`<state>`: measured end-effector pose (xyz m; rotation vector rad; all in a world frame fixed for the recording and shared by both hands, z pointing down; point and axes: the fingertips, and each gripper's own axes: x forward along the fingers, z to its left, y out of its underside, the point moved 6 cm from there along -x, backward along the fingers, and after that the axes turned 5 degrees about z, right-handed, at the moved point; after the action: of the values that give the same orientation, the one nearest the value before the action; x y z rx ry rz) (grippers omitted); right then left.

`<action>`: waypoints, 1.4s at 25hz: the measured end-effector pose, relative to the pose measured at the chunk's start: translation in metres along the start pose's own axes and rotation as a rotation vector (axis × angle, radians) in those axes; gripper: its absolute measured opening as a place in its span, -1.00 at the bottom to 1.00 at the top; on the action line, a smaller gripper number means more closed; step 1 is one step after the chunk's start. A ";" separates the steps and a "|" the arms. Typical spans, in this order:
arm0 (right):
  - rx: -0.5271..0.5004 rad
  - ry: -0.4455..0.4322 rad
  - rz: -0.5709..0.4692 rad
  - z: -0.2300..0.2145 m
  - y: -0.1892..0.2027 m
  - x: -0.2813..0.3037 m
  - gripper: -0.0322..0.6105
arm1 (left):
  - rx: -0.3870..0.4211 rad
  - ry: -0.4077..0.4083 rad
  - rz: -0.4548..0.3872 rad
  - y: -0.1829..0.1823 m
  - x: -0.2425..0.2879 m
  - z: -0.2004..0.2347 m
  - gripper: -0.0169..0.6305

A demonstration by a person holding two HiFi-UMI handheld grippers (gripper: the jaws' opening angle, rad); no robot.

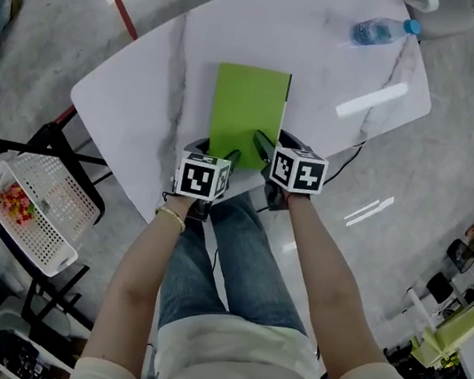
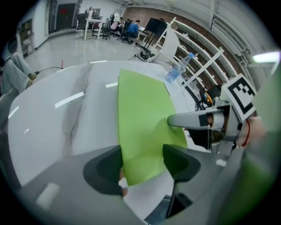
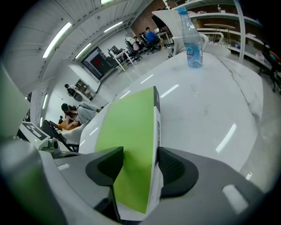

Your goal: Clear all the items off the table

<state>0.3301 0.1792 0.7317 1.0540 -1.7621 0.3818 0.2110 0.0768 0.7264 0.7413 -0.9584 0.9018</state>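
A green book (image 1: 248, 109) lies on the white marble table (image 1: 146, 88), its near end by the table's front edge. My left gripper (image 1: 213, 155) is at the book's near left corner. In the left gripper view the green cover (image 2: 142, 132) fills the gap between the pads. My right gripper (image 1: 273, 145) is at the near right corner, one finger lying on the cover. In the right gripper view the book (image 3: 131, 145) sits between the pads, cover against one and spine against the other. A plastic water bottle (image 1: 378, 30) lies at the table's far right.
A white basket (image 1: 40, 210) holding colourful items sits on a dark stand to the left, below table height. Shelving and equipment crowd the right side of the floor. The person's legs are directly behind the table's front edge.
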 end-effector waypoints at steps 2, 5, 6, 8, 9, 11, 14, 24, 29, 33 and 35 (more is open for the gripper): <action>0.007 -0.002 -0.016 0.004 0.000 -0.007 -0.12 | 0.011 -0.002 -0.012 0.000 -0.007 -0.003 -0.06; 0.005 0.000 -0.037 0.011 -0.002 -0.017 -0.12 | 0.015 -0.001 -0.032 -0.002 -0.019 -0.005 -0.06; 0.002 0.001 -0.044 0.014 -0.002 -0.021 -0.12 | 0.014 -0.001 -0.040 -0.002 -0.023 -0.006 -0.06; -0.009 0.002 -0.056 0.020 -0.004 -0.027 -0.13 | 0.009 -0.002 -0.055 -0.003 -0.031 -0.007 -0.07; -0.017 0.002 -0.060 0.023 -0.005 -0.031 -0.13 | 0.005 -0.001 -0.062 -0.002 -0.036 -0.008 -0.07; -0.033 0.003 -0.068 0.028 -0.006 -0.039 -0.13 | -0.004 0.002 -0.075 -0.001 -0.044 -0.011 -0.07; -0.053 0.002 -0.084 0.039 -0.006 -0.054 -0.13 | -0.014 0.002 -0.096 0.002 -0.060 -0.015 -0.07; -0.096 0.000 -0.112 0.073 0.003 -0.095 -0.14 | -0.024 0.005 -0.153 0.020 -0.107 -0.027 -0.08; -0.130 -0.005 -0.128 0.088 0.004 -0.121 -0.15 | -0.031 0.008 -0.189 0.027 -0.133 -0.038 -0.08; -0.155 -0.006 -0.140 0.104 0.004 -0.142 -0.15 | -0.037 0.007 -0.215 0.032 -0.156 -0.046 -0.08; -0.172 -0.008 -0.149 0.114 0.004 -0.151 -0.15 | -0.045 0.007 -0.233 0.035 -0.168 -0.048 -0.08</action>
<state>0.2766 0.1778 0.5502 1.0556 -1.6792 0.1312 0.1486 0.0822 0.5591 0.7927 -0.8630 0.6763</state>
